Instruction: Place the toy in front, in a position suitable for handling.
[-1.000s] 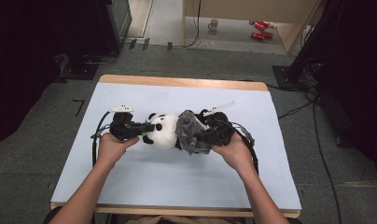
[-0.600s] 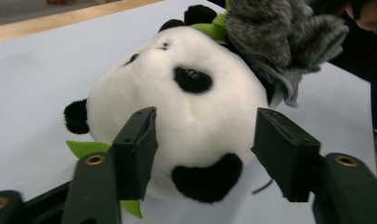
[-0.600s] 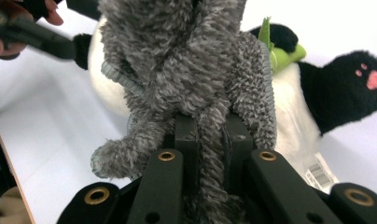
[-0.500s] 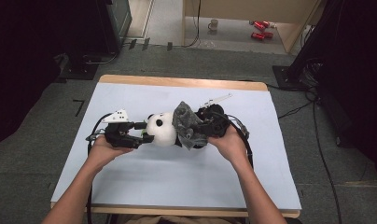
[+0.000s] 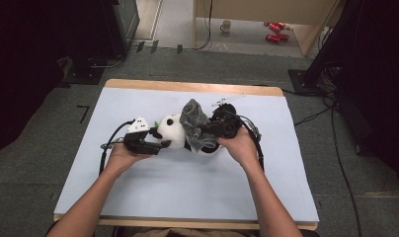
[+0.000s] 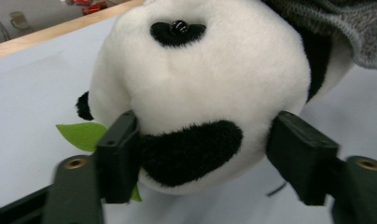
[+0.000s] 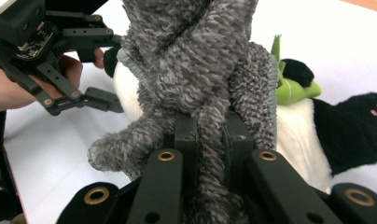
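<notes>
Pale blue table [image 5: 187,187], grey carpet floor [image 5: 49,163], left tool [image 5: 155,139] wide around panda [image 5: 172,132], right tool [image 5: 207,129] clamping grey cloth [image 5: 193,118]

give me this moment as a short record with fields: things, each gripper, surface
things: panda plush lying on the table, grey garment bunched over its body
left gripper: jaws have just been closing after opening wide; they straddle the panda's head, left pad touching the plush, right pad just beside it
right gripper: shut on the grey garment, a fold pinched between the pads
leaf: green felt, beside the panda's head
table: pale blue top, wooden edge
</notes>
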`<state>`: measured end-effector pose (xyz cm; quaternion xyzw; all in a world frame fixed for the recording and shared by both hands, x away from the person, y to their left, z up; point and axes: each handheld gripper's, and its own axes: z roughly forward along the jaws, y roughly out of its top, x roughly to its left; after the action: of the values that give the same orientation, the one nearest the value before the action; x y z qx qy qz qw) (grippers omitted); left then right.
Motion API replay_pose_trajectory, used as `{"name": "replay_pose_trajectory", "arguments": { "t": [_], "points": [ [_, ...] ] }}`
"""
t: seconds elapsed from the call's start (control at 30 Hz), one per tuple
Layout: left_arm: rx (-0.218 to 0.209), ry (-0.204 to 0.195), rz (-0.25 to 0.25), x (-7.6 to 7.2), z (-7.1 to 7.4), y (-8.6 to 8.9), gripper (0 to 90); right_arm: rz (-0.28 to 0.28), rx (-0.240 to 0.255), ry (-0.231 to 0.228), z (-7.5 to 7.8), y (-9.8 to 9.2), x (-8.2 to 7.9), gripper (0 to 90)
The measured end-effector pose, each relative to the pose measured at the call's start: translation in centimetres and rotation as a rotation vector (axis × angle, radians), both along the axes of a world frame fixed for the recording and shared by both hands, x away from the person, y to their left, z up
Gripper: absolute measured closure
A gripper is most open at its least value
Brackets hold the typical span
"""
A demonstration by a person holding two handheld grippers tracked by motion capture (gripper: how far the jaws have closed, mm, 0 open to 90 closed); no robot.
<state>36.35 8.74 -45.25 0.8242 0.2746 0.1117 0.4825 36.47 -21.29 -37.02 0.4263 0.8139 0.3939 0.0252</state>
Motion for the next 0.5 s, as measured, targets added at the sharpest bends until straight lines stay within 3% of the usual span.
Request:
{"name": "replay_pose_trajectory", "arguments": {
  "t": [0.07, 0.23, 0.3, 0.5],
  "points": [
    [0.006, 0.002, 0.013, -0.1, 0.2, -0.1, 39.1, -0.006, 0.004, 0.002, 0.0, 0.0, 0.0, 80.5],
    [0.025, 0.016, 0.053, -0.3, 0.3, -0.4, 58.7, -0.002, 0.005, 0.003, 0.1, 0.1, 0.3, 80.4],
    [0.018, 0.035, 0.058, -0.4, 0.5, -0.5, 61.7, -0.004, -0.004, 0.000, 0.2, 0.2, 0.4, 80.4],
    [-0.046, 0.167, 0.043, -0.5, 1.6, -0.2, 67.6, -0.035, -0.039, -0.023, 1.4, -0.8, 0.9, 80.4]
  ]
}}
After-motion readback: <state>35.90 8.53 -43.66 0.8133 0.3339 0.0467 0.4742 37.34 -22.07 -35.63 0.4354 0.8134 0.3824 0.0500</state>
